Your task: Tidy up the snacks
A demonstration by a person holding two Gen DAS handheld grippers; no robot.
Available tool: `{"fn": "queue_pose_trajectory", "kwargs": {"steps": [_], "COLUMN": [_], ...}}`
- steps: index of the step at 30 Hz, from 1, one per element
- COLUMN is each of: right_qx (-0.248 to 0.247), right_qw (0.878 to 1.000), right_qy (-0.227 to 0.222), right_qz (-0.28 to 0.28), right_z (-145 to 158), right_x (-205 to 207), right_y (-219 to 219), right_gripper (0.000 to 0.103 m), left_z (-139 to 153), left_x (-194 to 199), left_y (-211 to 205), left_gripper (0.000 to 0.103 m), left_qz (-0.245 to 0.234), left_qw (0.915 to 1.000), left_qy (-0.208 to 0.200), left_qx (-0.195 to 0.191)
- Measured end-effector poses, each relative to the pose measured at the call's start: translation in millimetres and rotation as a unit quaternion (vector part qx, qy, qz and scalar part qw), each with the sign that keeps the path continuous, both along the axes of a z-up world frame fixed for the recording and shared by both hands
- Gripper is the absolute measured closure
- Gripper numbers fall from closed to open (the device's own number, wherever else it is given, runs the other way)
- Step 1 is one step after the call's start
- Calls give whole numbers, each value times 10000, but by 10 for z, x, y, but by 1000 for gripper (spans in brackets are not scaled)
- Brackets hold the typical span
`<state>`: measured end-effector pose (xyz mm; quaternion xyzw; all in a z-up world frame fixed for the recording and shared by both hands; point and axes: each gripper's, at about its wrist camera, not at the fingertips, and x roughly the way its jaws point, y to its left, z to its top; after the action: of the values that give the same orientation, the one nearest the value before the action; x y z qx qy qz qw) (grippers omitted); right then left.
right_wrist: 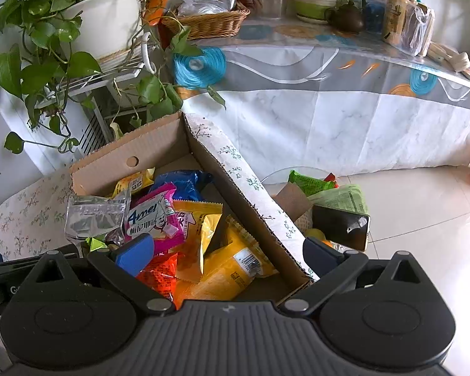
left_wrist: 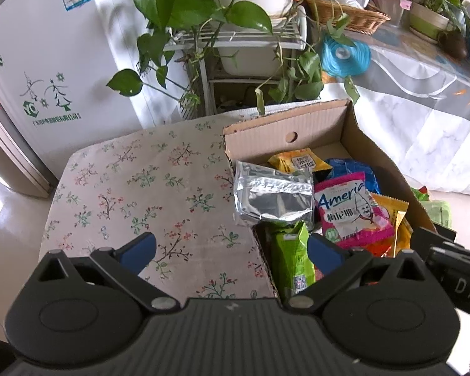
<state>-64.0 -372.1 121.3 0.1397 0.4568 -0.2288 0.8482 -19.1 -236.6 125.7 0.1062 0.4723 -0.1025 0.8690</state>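
A cardboard box sits on a floral-cloth table and holds several snack packs: a silver foil pack lying over its left wall, a pink pack, a green pack, yellow and blue ones. My left gripper is open and empty, astride the box's left wall. In the right wrist view the box holds the silver pack, pink pack, yellow packs and an orange-red pack. My right gripper is open and empty, over the box's near right corner.
A plant stand with trailing leaves stands behind the table, a fridge at left. A long covered table carries a wicker basket, pots and bottles. Green packs and a phone lie right of the box, above the tiled floor.
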Motion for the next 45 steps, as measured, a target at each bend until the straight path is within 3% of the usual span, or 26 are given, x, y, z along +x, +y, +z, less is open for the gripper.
{"fn": "queue_pose_trajectory", "kwargs": {"steps": [16,26,45], "right_qx": [70,11,-56], "right_qw": [9999,9990,9867], "right_qy": [44,39,-266], "right_qz": [102,446,1603], "right_z": [-52,-80,-141], "right_x": [44,82,111], "right_y": [58,207,1026], "right_gripper": [0,0,0], "left_z": [-25,-46,-71], "left_x": [-11,-38,-159], "left_y": [112,315,1281], "left_gripper": [2,2,2], "left_qz": [8,40,192], "left_qw": [10000,10000,9998], "left_qy": [40,-2,-29], "left_qx": [-41,32,93]}}
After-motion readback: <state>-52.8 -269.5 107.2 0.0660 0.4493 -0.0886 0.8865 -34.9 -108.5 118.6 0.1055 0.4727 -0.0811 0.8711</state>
